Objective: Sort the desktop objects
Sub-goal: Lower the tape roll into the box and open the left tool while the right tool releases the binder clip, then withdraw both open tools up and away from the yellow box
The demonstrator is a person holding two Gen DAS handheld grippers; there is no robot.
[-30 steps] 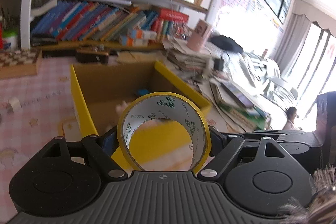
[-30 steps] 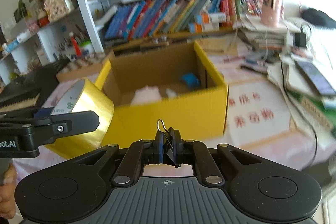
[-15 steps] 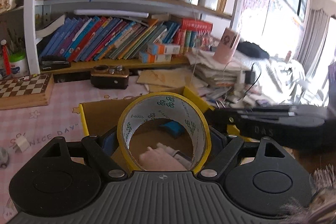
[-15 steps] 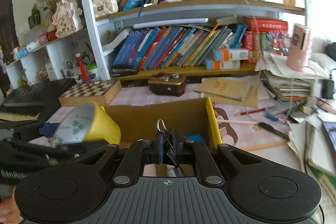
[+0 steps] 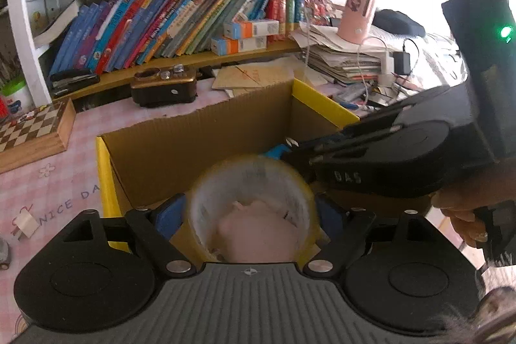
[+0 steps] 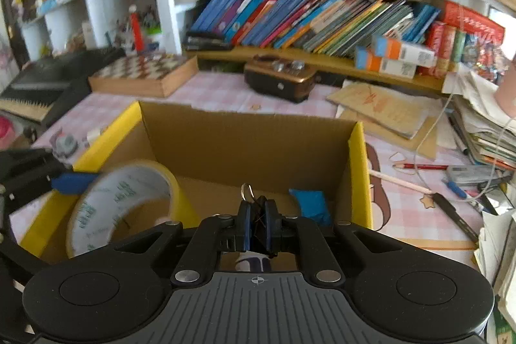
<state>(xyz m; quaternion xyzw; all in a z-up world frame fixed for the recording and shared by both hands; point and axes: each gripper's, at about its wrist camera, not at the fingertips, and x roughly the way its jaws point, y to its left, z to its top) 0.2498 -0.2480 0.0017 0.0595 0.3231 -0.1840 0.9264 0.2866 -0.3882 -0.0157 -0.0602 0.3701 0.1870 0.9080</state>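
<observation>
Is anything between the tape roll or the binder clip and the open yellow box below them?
Nothing visible. The tape roll sits between the left gripper's opening jaws, above the yellow box's open top. The binder clip, pinched in the right gripper, is over it too. Only items already inside lie below.

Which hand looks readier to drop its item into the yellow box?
Left. Its claw is opening, the tape roll loosening over the box; the right claw stays clamped on its binder clip.

Black ribbed left gripper (image 5: 251,211), blue pads, silver screws
</observation>
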